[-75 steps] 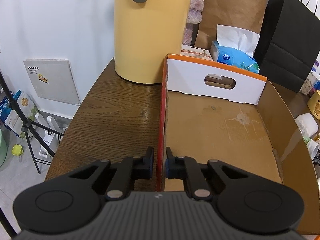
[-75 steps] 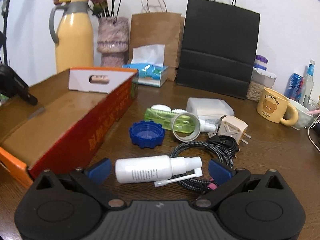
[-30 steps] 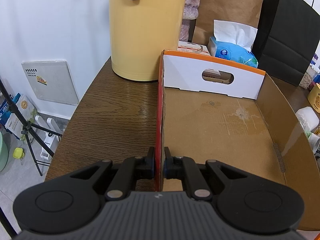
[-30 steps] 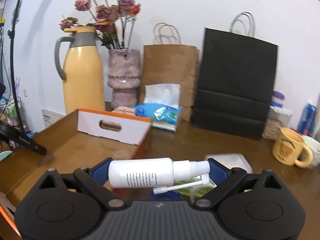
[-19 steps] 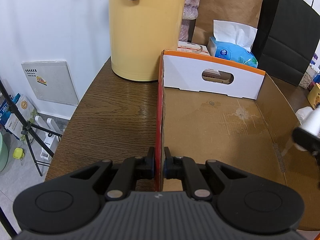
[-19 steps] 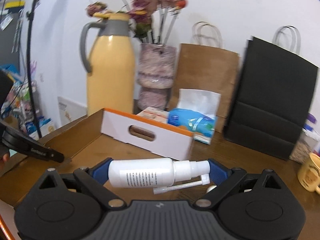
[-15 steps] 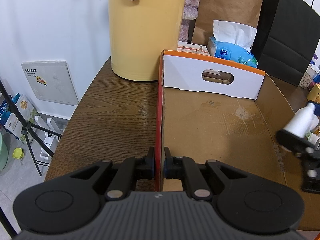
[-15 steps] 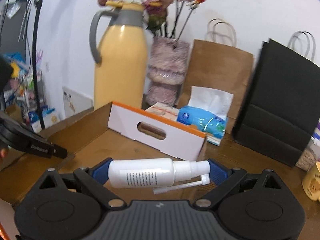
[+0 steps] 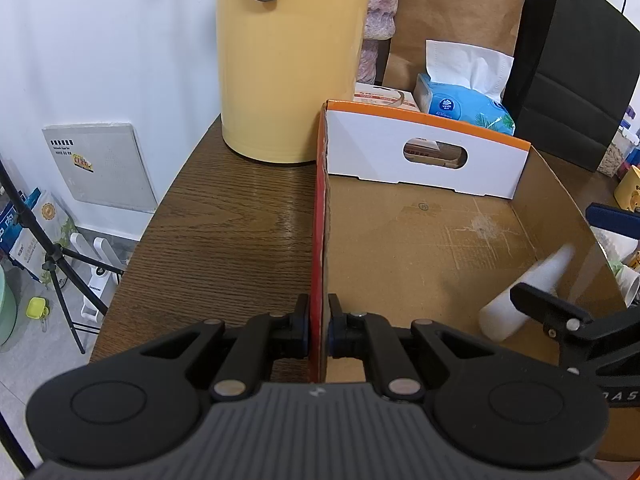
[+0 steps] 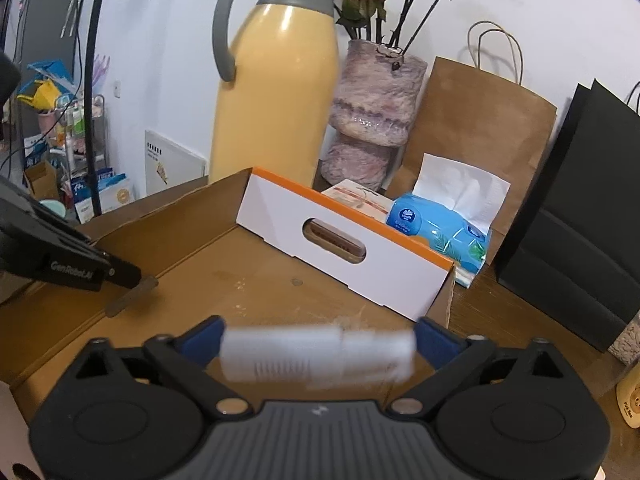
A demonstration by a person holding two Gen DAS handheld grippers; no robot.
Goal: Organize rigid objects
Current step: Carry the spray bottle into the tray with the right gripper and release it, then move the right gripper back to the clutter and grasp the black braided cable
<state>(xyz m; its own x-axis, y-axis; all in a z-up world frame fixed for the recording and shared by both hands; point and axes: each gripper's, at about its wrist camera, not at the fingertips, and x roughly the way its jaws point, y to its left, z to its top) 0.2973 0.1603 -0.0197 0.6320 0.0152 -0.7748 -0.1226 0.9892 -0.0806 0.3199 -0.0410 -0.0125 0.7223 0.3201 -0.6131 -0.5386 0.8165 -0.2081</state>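
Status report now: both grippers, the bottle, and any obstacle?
Left gripper shut on box wall. Right gripper holds white spray bottle over box floor. Bottle blurred. Nothing in the way.

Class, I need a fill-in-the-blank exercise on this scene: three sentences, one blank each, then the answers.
1. The left gripper is shut on the side wall of the ____.
2. The right gripper carries a white ____ lying crosswise between its fingers.
3. Beside the box stands a tall ____ jug.

Answers: box; bottle; yellow
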